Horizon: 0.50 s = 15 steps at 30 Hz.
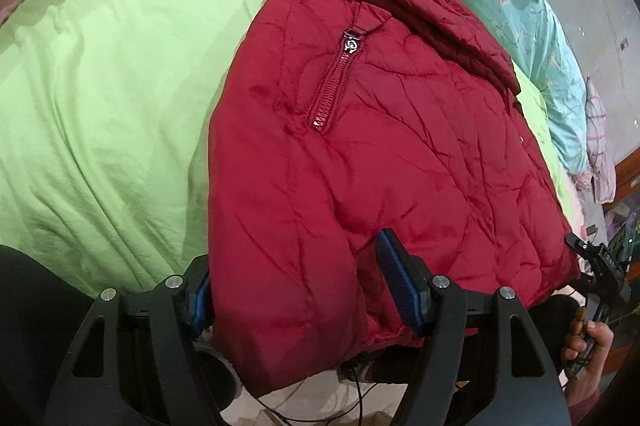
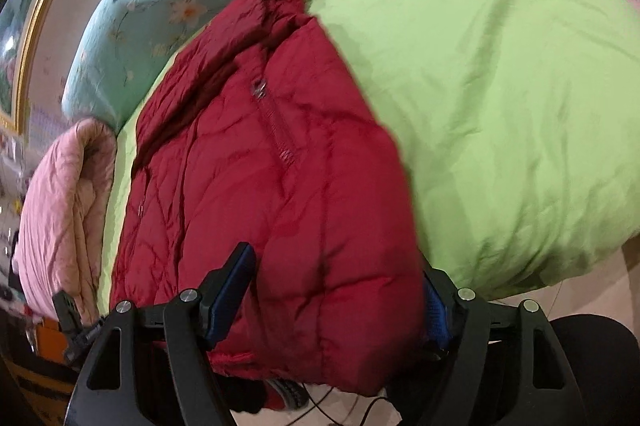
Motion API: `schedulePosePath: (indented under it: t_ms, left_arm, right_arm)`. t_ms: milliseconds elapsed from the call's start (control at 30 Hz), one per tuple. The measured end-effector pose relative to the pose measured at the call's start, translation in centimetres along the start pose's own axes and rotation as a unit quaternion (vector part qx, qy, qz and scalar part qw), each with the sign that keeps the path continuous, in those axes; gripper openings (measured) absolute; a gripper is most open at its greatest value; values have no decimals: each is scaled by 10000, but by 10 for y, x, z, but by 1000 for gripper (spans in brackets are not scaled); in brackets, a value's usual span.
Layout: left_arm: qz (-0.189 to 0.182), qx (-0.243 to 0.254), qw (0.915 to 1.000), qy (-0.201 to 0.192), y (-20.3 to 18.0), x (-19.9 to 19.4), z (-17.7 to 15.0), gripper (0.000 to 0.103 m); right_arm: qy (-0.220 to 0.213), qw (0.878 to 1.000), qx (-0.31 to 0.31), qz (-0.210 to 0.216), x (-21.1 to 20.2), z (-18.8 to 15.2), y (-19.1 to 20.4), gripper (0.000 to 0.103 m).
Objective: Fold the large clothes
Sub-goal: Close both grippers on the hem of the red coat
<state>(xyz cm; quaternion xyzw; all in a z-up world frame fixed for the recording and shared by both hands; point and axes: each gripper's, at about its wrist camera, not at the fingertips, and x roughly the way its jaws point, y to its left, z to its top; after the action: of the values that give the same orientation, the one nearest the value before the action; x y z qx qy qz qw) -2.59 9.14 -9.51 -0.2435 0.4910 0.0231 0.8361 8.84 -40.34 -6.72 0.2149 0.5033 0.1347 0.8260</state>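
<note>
Both the left gripper (image 1: 304, 290) and right gripper (image 2: 340, 302) pinch the puffy, quilted red jacket (image 1: 380, 146), folded on a crumpled lime-green sheet (image 1: 100, 86)

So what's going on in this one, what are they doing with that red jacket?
A person with a gripper in each hand is folding a red puffer jacket on a bed with a green sheet. The jacket already lies folded into a compact bundle, its near edge hanging over the bed's edge. The left gripper and the right gripper each straddle that near edge with jaws wide; whether the pads press the fabric is unclear. A pink quilt lies beside it.
</note>
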Motion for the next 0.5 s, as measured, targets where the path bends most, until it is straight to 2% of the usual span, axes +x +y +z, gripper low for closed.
schedulePosePath:
  t_ms: [67,100,300,367,400,433,467,500]
  left_arm:
    - [-70,-45,10000,29,2,4,0,70]
    - [-80,-37,10000,30,3,3,1,70]
    - [-66,196,9998,16,-8,4,-1,48]
    - [-49,248,9997,29,-9,4,-1,47]
    - [-55,259,9996,27,-8,3,-1,43]
    - [-72,280,9996,10,-8,2,-1,33]
    - [-105,281,9995,-2,-7,1,-1,29]
    - [-169,276,9995,-11,-6,-2,0,24]
  right_arm:
    - [-120,9999,107,-24,-3,3,-5,76]
    - [-49,9999,148,4,1,5,-8,76]
    - [408,9990,-172,111,16,-7,5,70]
    - [447,9988,-189,78,18,-12,8,70]
    - [447,9988,-172,98,19,-13,9,70]
    - [445,9988,-127,142,19,-14,8,70]
    - [424,9989,-96,200,18,-15,7,65]
    - [405,9988,-110,255,17,-15,7,50]
